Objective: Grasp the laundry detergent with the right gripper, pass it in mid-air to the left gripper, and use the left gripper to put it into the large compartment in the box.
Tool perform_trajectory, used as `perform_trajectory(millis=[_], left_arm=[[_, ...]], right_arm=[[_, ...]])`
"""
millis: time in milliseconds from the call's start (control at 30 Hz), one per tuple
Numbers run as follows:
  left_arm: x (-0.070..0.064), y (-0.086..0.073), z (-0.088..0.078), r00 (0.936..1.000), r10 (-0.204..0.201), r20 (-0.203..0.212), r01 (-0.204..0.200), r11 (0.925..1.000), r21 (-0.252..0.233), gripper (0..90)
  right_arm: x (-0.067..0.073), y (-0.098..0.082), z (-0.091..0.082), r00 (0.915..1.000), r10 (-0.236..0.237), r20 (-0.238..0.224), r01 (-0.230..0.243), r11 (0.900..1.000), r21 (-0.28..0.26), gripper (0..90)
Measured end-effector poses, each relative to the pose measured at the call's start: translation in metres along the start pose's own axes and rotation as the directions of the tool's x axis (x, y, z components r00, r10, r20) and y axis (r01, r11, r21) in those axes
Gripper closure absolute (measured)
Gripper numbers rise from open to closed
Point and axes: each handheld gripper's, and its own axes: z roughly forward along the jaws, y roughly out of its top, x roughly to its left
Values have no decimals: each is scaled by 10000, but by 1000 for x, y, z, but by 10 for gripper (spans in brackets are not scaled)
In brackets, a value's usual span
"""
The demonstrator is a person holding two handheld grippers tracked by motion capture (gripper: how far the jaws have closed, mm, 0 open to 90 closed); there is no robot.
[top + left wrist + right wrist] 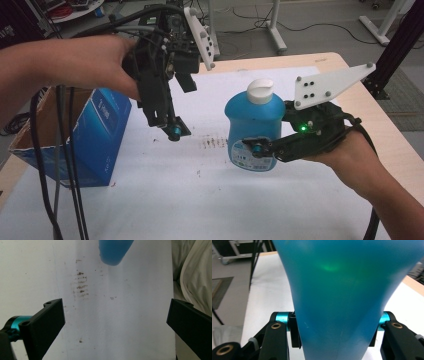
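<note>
A: Step in hand?
B: Carry phase. Right claw [257, 148] clenched on blue bottle [254, 127], low on its body; bottle upright, apparently lifted just clear of the white-covered counter [200, 200]. Left claw [167, 125] released, jaws spread wide, nothing between them, hanging above the counter.
A: Next move?
B: Probably transfer toward the open blue box [97, 135] at left. Keep upright; maintain grip; clear the left claw.
</note>
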Motion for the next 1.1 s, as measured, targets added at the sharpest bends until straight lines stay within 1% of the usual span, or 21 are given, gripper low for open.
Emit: perform_trajectory(millis=[100, 200, 233, 333, 433, 633, 733, 933, 967, 1000, 1100], left_arm=[[-3, 4, -1, 10000, 18, 21, -18, 10000, 21, 16], [-6, 7, -1, 9999, 75, 68, -75, 10000, 47, 17], [-7, 8, -1, 10000, 41, 76, -41, 10000, -14, 17], [-9, 10, -1, 9999, 37, 168, -38, 10000, 6, 17], [-11, 12, -2, 9998, 19, 209, -18, 10000, -40, 17], [-14, 17, -1, 9996, 114, 270, -113, 9999, -32, 17], [-14, 19, -2, 9996, 91, 256, -91, 10000, 0, 17], [-13, 20, -1, 9997, 82, 238, -81, 10000, -43, 17], [-13, 21, -1, 9997, 84, 231, -83, 10000, -50, 17], [-13, 21, 0, 9997, 94, 221, -93, 10000, -30, 17], [-13, 23, 1, 9997, 124, 210, -123, 9999, -57, 17]], right_arm=[[0, 5, 5, 9992, -172, -362, 172, 9999, 5, 470], [0, 12, 12, 9962, -499, -713, 509, 9986, 112, 470], [1, 13, 14, 9959, -506, -751, 517, 9986, 125, 470], [0, 18, 19, 9940, -558, -937, 573, 9983, 132, 470], [1, 23, 22, 9912, -681, -1138, 705, 9974, 175, 470], [1, 28, 31, 9880, -742, -1358, 792, 9964, 318, 470], [1, 30, 36, 9860, -773, -1477, 834, 9959, 357, 470], [3, 32, 44, 9845, -753, -1584, 825, 9958, 400, 470], [2, 32, 46, 9836, -833, -1601, 904, 9952, 377, 470], [3, 33, 47, 9836, -776, -1627, 857, 9954, 432, 470], [4, 36, 51, 9821, -839, -1687, 930, 9946, 464, 470]])
